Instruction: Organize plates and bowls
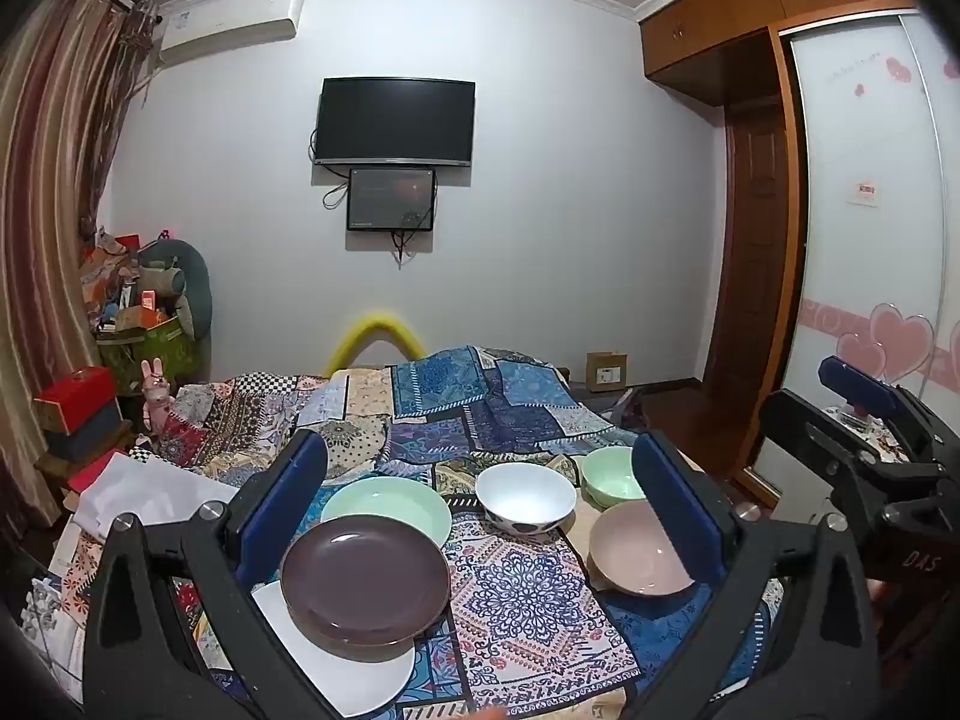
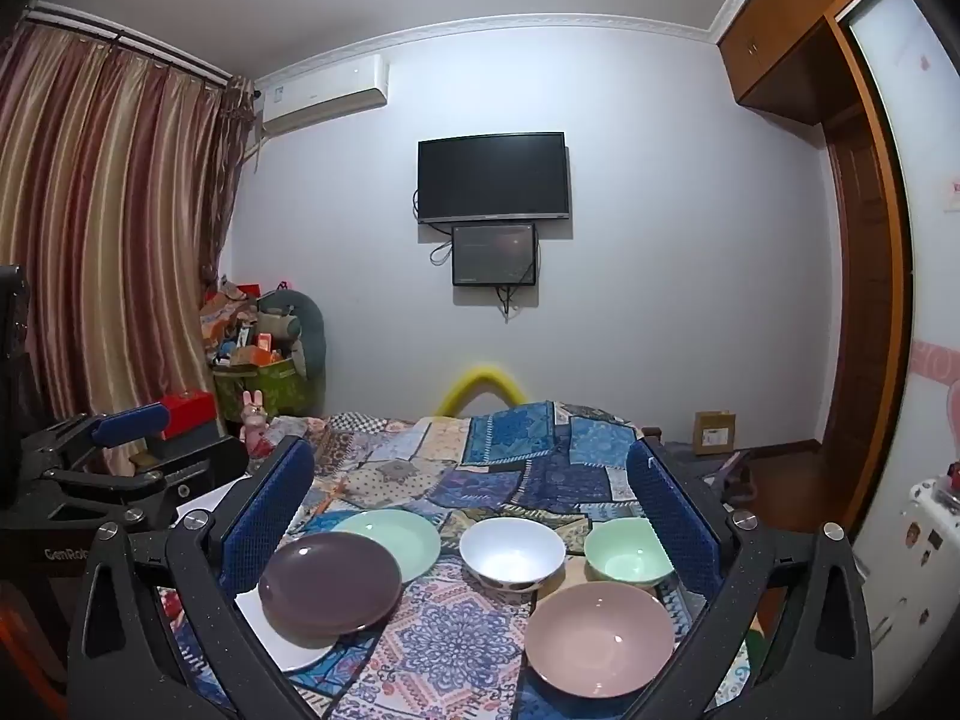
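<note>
On the patterned cloth a brown plate (image 1: pixel 366 579) (image 2: pixel 330 583) lies on a white plate (image 1: pixel 354 660) (image 2: pixel 282 636), overlapping a green plate (image 1: pixel 390 507) (image 2: pixel 399 534) behind. A white bowl (image 1: pixel 525 498) (image 2: pixel 512 552), a green bowl (image 1: pixel 612 480) (image 2: pixel 627 555) and a pink bowl (image 1: pixel 636 549) (image 2: pixel 600 639) sit to the right. My left gripper (image 1: pixel 480 510) is open and empty above the dishes. My right gripper (image 2: pixel 471 516) is open and empty too. The right gripper shows at the left wrist view's right edge (image 1: pixel 864 414); the left gripper shows at the right wrist view's left edge (image 2: pixel 120 438).
The patchwork cloth (image 1: pixel 480 414) (image 2: pixel 480 468) covers a bed-like surface. Boxes and a cluttered bin (image 1: pixel 144 324) (image 2: pixel 258 360) stand at left by the curtain. A wardrobe (image 1: pixel 870 240) and door stand at right. A TV (image 1: pixel 393 123) hangs on the far wall.
</note>
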Motion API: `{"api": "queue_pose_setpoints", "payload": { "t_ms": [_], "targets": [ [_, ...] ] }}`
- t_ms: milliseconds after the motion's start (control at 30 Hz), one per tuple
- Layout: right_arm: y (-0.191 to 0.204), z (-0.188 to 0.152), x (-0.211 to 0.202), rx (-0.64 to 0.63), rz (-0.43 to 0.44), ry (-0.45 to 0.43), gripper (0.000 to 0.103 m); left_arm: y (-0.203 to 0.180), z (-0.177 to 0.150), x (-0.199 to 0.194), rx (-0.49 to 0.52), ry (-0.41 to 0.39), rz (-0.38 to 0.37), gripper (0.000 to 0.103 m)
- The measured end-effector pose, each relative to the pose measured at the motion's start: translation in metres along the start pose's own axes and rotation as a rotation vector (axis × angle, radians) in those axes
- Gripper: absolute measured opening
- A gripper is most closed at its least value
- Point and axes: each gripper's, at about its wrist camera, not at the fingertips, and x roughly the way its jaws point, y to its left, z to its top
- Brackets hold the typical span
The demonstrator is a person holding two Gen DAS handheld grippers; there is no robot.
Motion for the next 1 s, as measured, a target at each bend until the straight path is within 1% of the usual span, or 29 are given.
{"api": "queue_pose_setpoints", "payload": {
  "t_ms": [33,267,300,500,533,1000],
  "targets": [
    [0.0005,0.0001,0.0006,0.001,0.000,0.000,0.103,0.0004,-0.0007,-0.0023,-0.004,-0.029,-0.006,0.103],
    [0.0060,-0.0025,-0.0033,0.000,0.006,-0.007,0.103,0.0014,-0.0035,-0.0049,0.002,-0.017,-0.007,0.103],
    [0.0008,-0.0026,-0.0016,0.006,0.013,-0.009,0.103,0.0007,-0.0021,-0.0024,0.009,-0.016,-0.013,0.103],
    [0.0008,-0.0034,-0.0007,0.010,0.022,-0.009,0.103,0.0046,-0.0029,-0.0088,0.007,-0.022,-0.010,0.103],
    [0.0013,-0.0026,-0.0013,0.008,0.021,-0.008,0.103,-0.0024,-0.0017,-0.0032,0.017,-0.013,-0.010,0.103],
    [0.0010,-0.0039,-0.0023,0.006,0.026,-0.010,0.103,-0.0019,-0.0012,-0.0020,0.015,-0.012,-0.008,0.103]
  ]
}}
